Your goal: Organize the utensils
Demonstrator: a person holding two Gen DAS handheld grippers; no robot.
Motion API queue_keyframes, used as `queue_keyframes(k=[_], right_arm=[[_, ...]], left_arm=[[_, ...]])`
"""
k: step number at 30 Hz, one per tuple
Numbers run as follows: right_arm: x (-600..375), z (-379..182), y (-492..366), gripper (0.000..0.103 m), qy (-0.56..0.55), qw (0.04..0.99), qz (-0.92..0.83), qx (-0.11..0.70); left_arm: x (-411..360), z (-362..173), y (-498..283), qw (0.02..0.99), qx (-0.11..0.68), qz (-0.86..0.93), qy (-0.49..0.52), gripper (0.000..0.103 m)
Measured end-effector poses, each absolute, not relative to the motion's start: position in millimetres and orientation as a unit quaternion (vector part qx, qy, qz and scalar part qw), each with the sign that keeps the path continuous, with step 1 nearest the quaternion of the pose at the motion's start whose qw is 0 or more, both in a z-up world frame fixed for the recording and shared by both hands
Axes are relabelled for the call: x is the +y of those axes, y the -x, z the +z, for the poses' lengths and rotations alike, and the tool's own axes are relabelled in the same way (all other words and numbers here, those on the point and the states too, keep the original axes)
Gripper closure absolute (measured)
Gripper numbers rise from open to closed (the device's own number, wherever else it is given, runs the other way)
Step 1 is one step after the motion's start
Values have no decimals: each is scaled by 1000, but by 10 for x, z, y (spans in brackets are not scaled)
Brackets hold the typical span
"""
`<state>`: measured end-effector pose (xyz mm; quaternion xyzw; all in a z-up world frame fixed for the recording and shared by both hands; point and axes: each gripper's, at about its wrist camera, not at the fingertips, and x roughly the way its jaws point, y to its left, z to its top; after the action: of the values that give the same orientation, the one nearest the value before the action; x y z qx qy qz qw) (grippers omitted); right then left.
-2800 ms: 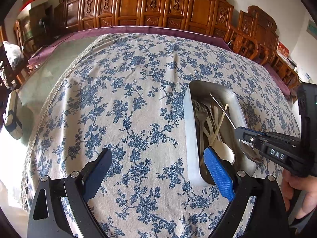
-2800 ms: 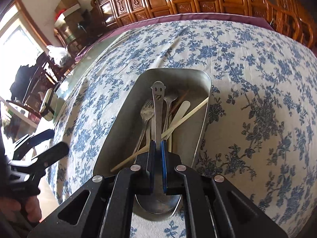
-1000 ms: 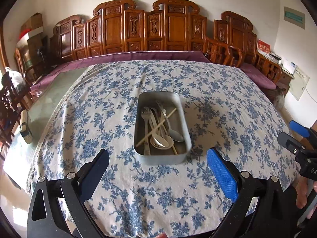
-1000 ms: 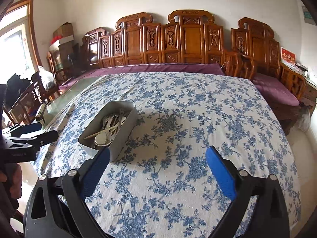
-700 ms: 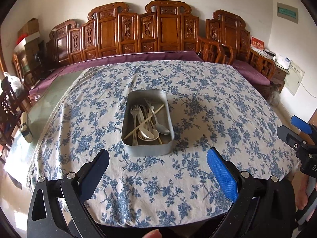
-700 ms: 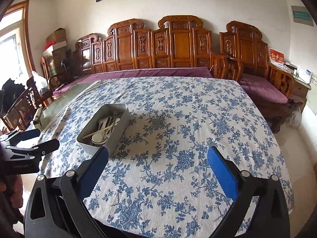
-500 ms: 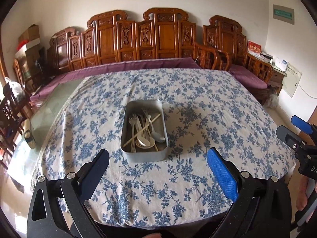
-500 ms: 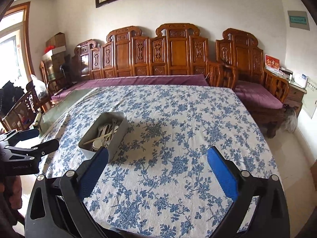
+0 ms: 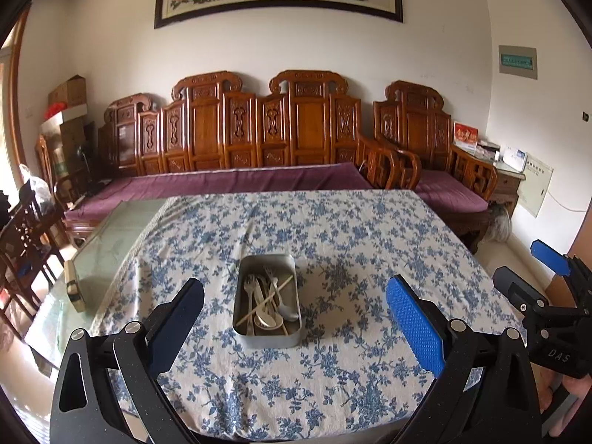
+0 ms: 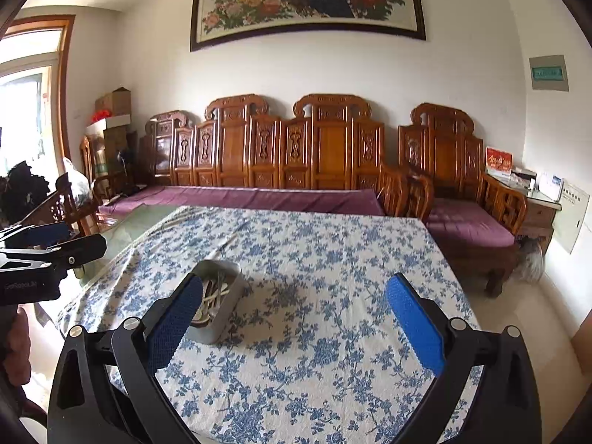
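A grey metal tin (image 9: 268, 337) stands on the blue-flowered tablecloth (image 9: 333, 244). It holds several utensils (image 9: 268, 305): forks, spoons and a wooden chopstick lying together. My left gripper (image 9: 296, 323) is open, held back from the table's near edge, with the tin seen between its fingers and nothing in them. My right gripper (image 10: 294, 323) is open and empty too, and the tin (image 10: 222, 314) shows just behind its left finger. The right gripper (image 9: 547, 277) appears at the right edge of the left wrist view. The left gripper (image 10: 55, 240) shows at the left of the right wrist view.
A carved wooden sofa (image 9: 259, 137) with purple cushions runs behind the table, and an armchair (image 9: 436, 155) stands at its right. Left of the cloth lies bare glass tabletop (image 9: 107, 236) with a small box (image 9: 72, 288). Dark chairs (image 9: 26, 229) stand at the far left.
My right gripper let go of the spoon into the tin and opened. Both grippers then drew back and upward from the table, so the tin looks smaller and farther away.
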<state>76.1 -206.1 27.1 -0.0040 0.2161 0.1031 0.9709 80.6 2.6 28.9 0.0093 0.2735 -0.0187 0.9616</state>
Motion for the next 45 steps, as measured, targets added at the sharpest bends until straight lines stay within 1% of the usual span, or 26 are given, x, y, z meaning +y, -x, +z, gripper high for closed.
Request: queue_keyframes(k=[6,13,45], right_arm=[[-2085,456,-605,3,-2,975,104,194],[-2100,463,-544,3,-9,976,100,192],[-2129,429,-546,3,-16,976,97,194]], left_arm=[[26,406,-629,967,253,-10,-11,8],[21,384,-519,968,251,-10,-7,8],[20,338,-518,968,253,-5,-2,8]])
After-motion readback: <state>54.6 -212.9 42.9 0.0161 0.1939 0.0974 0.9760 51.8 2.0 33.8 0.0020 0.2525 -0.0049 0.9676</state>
